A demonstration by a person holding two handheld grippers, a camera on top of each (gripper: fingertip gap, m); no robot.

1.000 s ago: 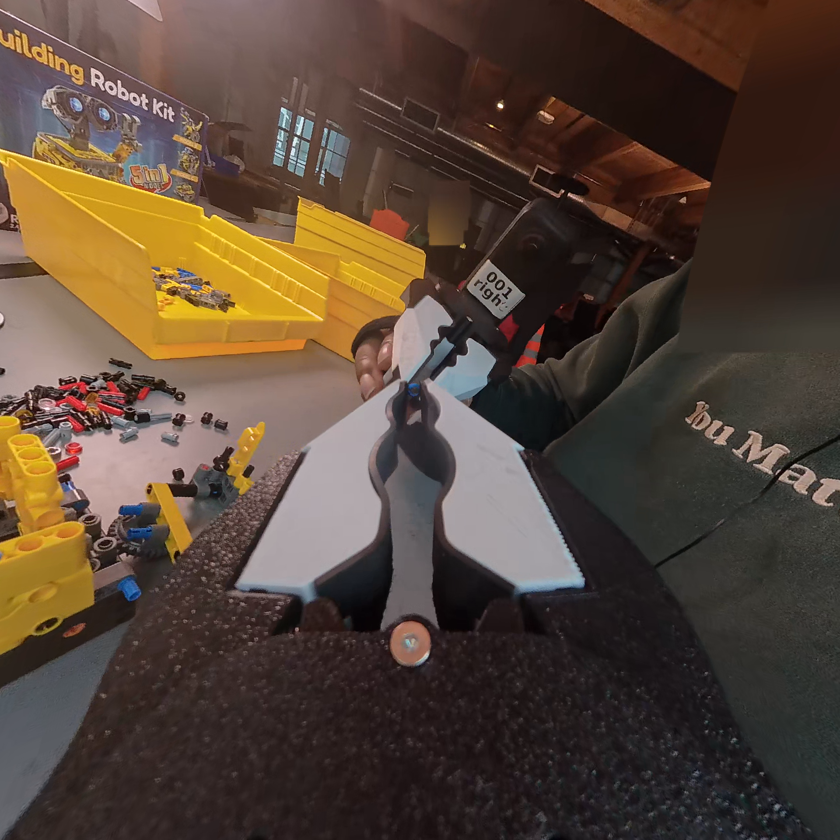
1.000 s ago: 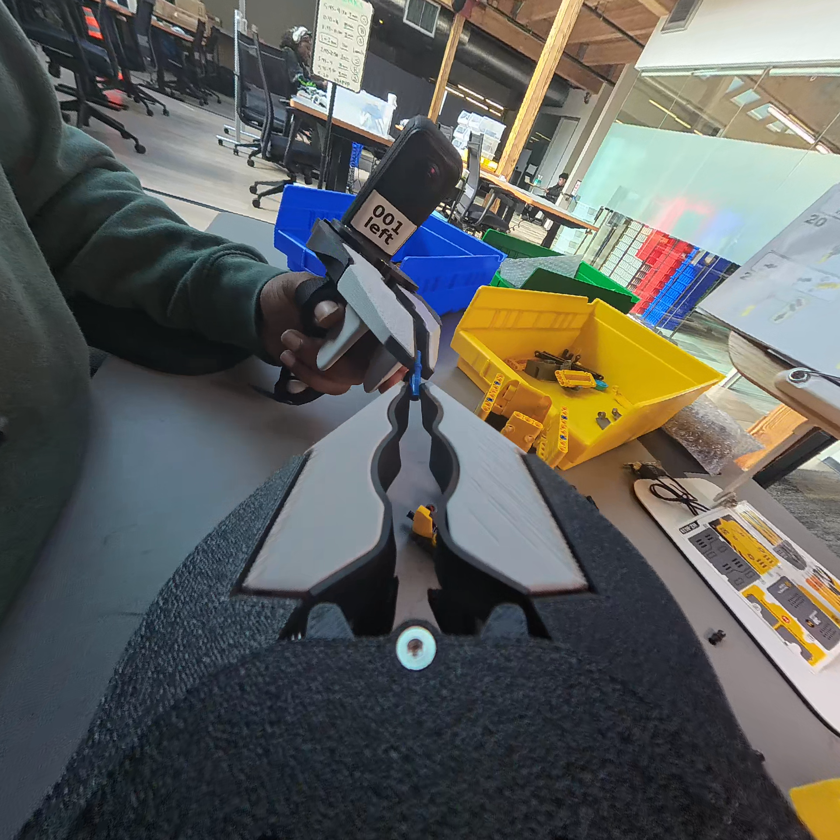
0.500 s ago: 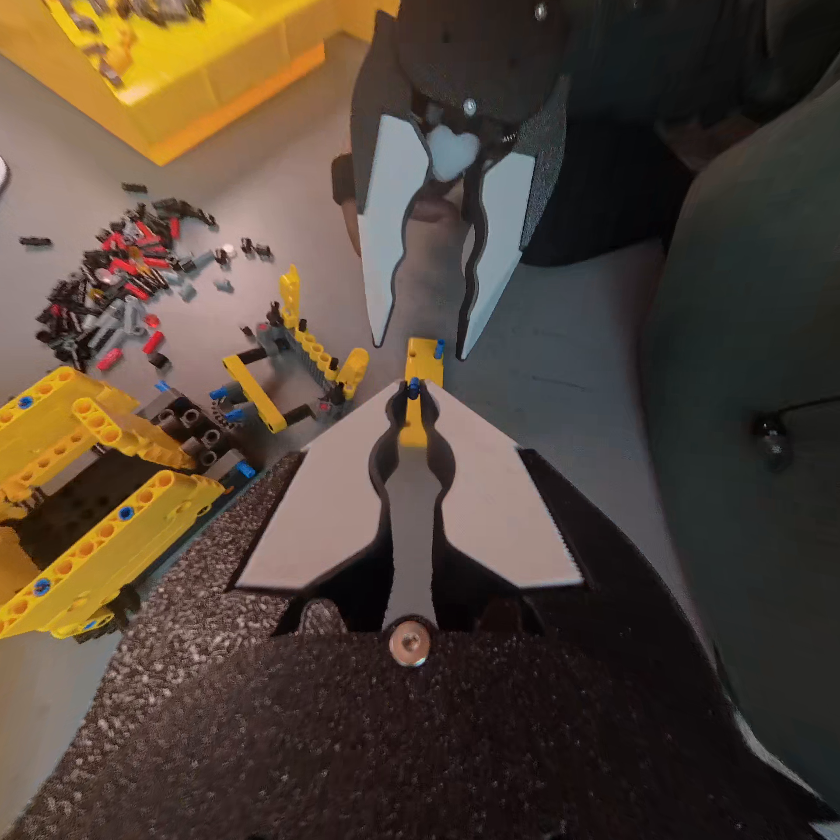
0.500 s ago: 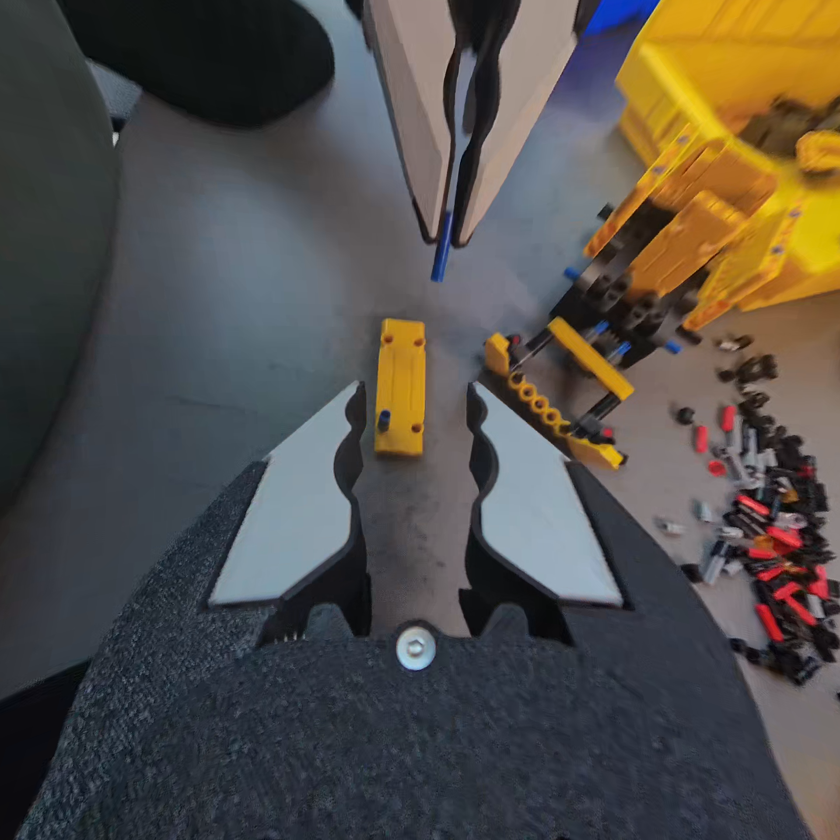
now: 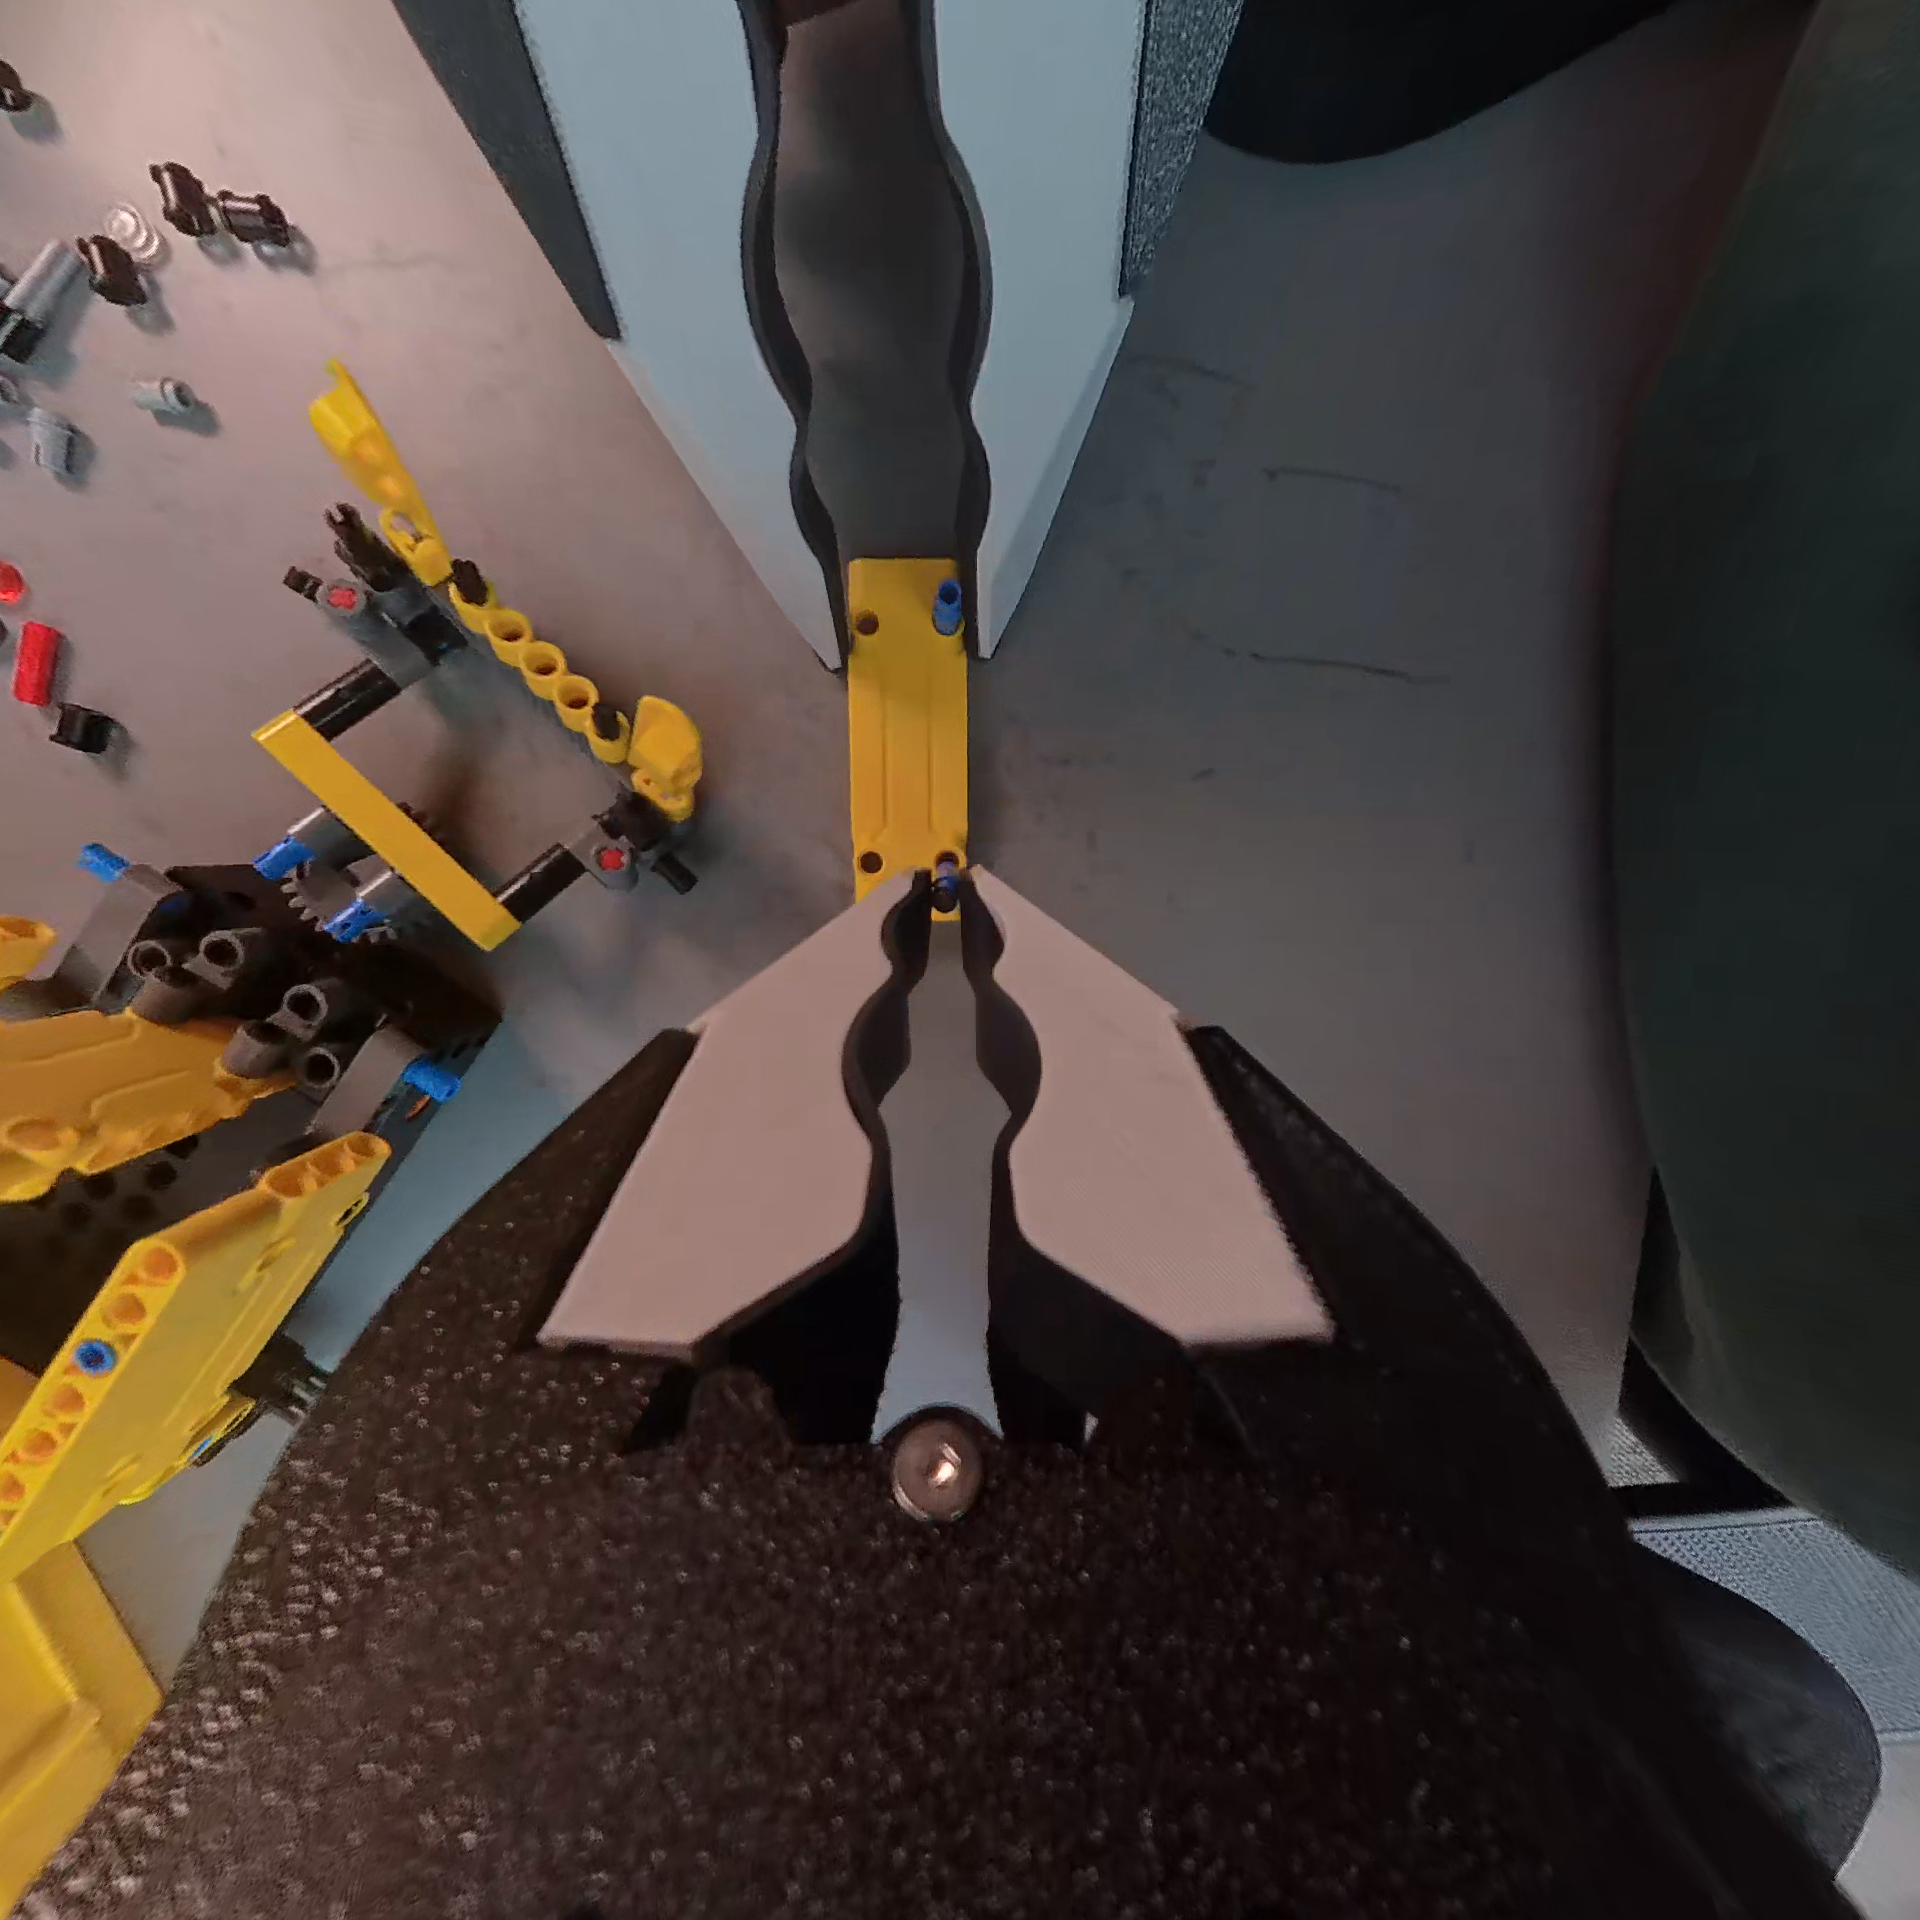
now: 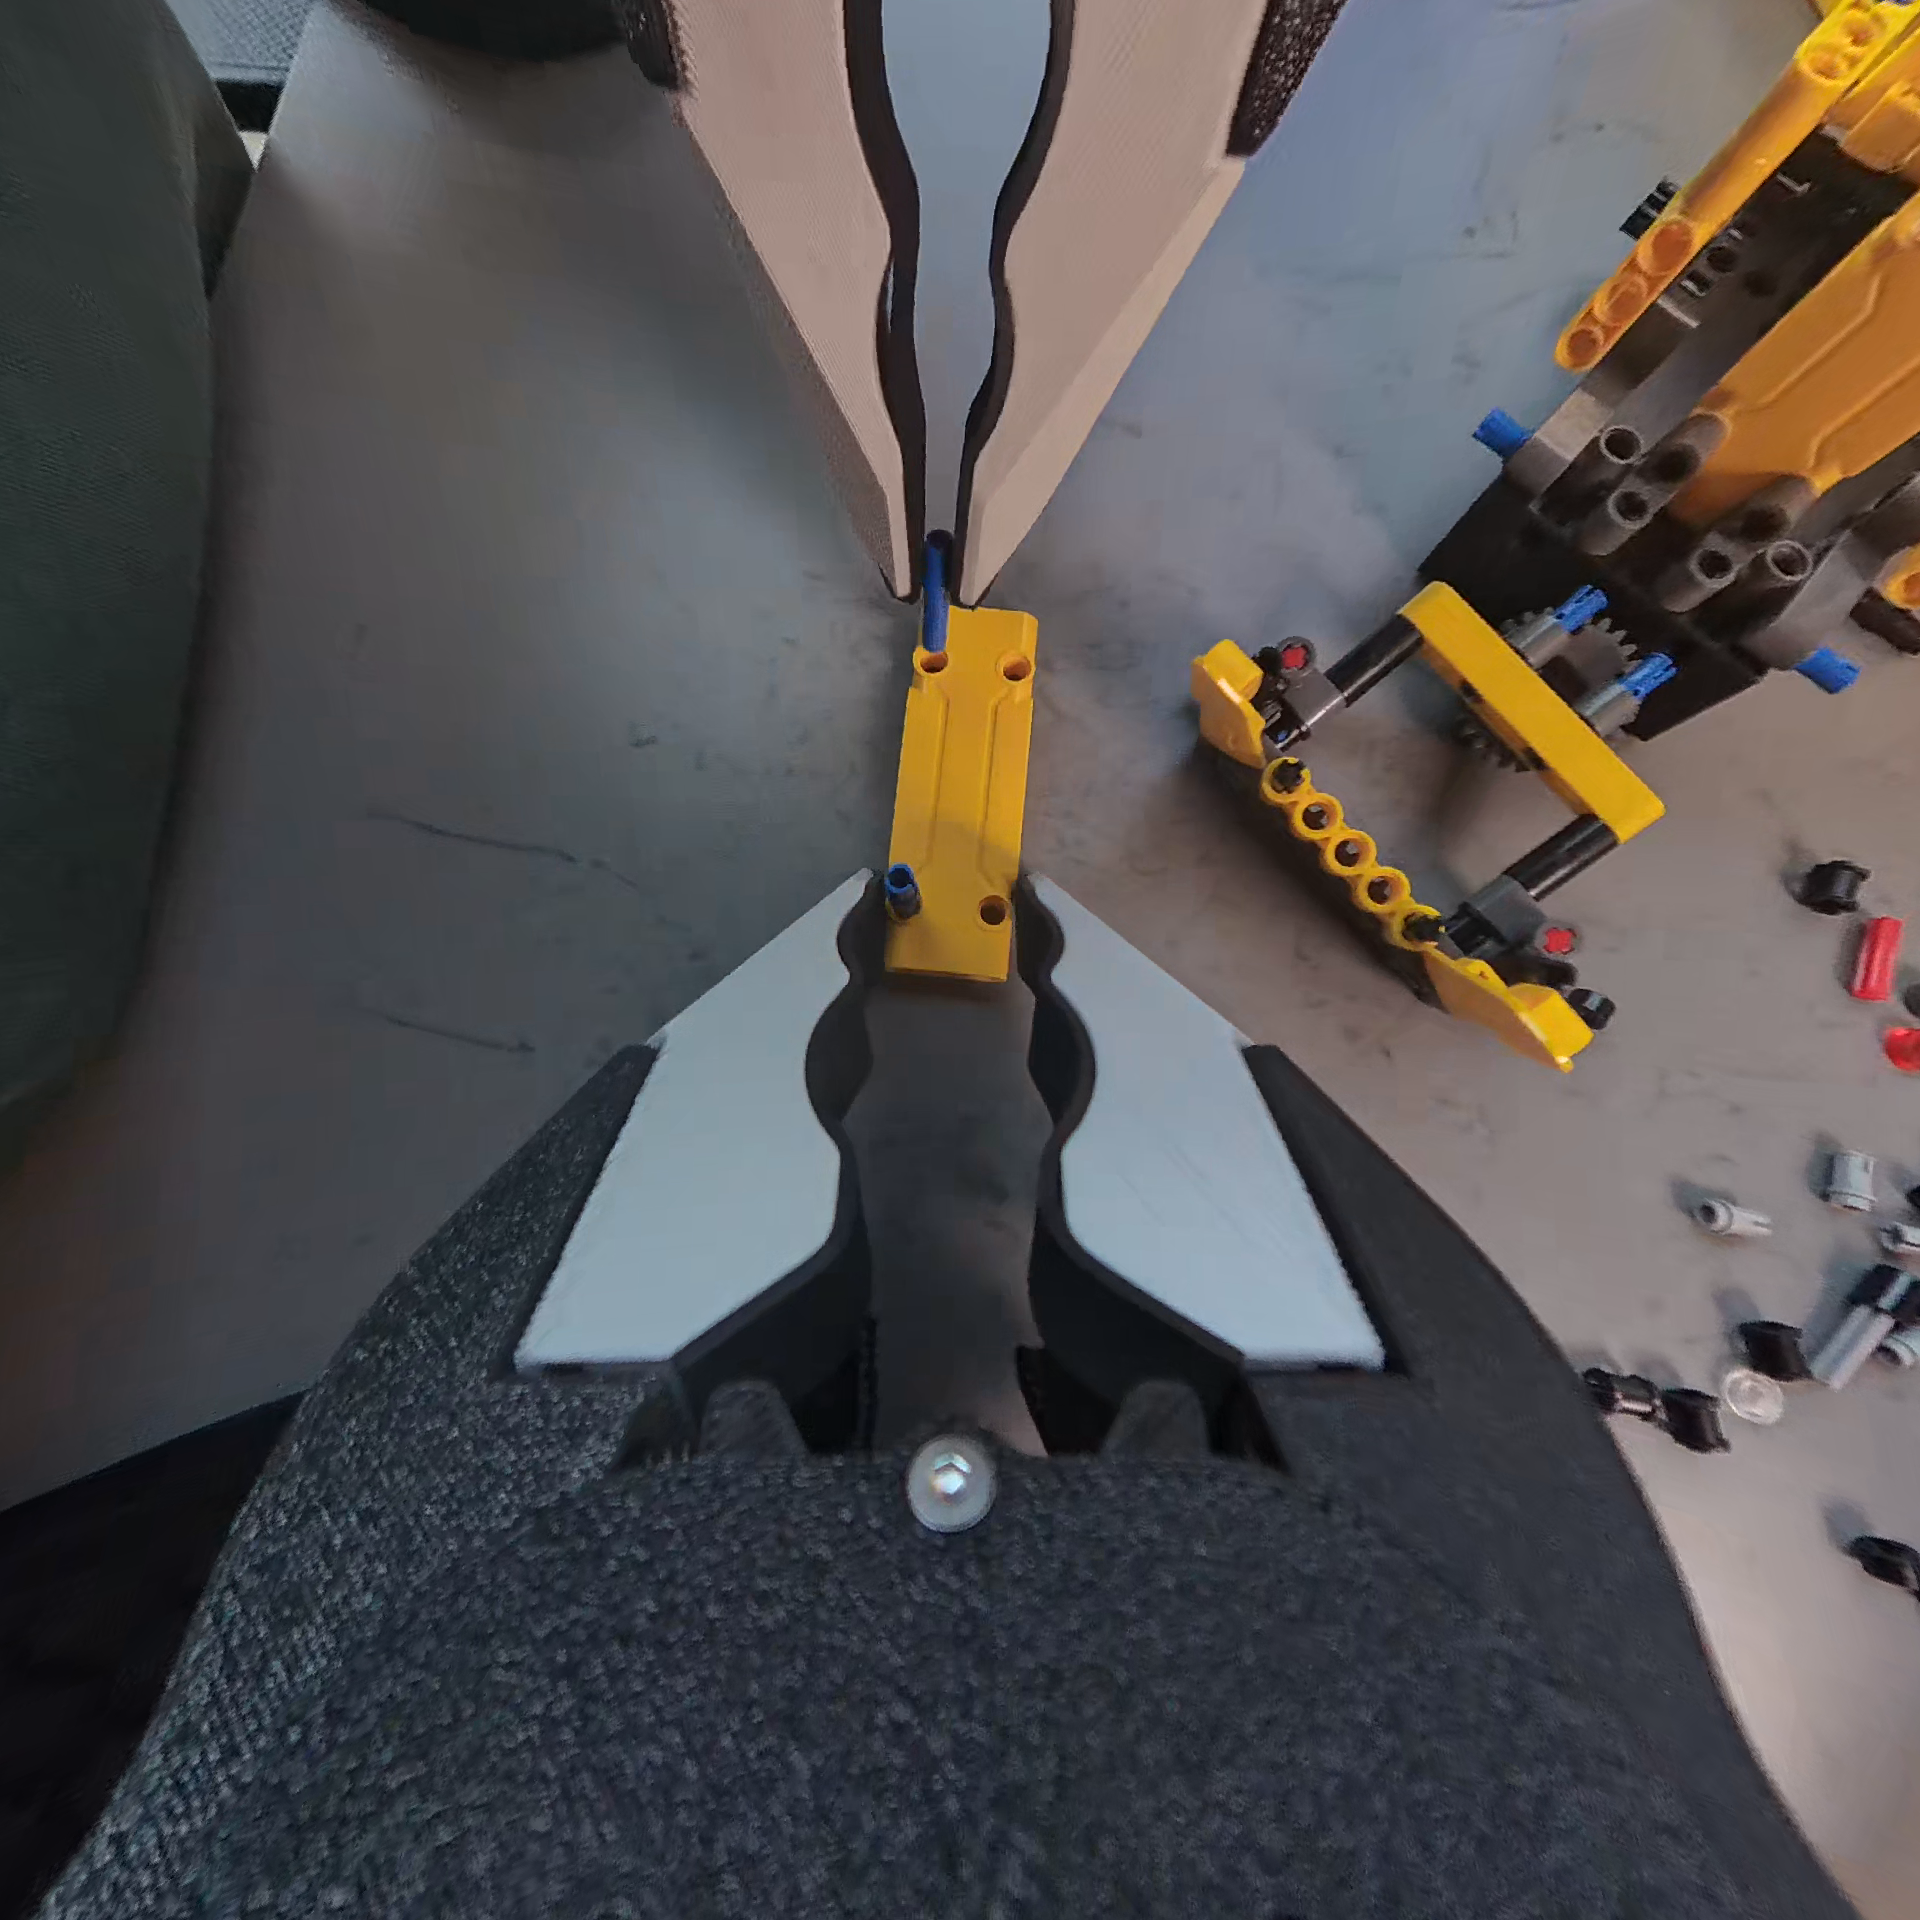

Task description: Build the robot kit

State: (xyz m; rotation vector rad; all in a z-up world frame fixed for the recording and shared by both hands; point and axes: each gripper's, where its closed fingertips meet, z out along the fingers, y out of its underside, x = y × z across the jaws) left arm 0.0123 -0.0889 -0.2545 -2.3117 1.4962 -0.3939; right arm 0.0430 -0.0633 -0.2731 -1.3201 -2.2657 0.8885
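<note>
1 yellow plate (image 6: 961, 790), 2 blue pins (image 6: 935, 587), 2 hand-held grippers (image 6: 951, 894).

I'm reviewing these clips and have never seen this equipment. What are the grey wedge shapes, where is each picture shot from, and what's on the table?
The grey wedges are the two fingers of hand-held grippers; a person holds one in each hand, and a camera on each looks along its fingers. The left wrist view shows the left gripper at the bottom, shut on a small blue pin, which it holds at a corner hole of a flat yellow plate. The right wrist view shows the right gripper, its jaws around the plate's other end, where another blue pin already stands. Each gripper appears at the top of the other's picture. On the grey table lie a partly built yellow and black model and loose small parts.
</note>
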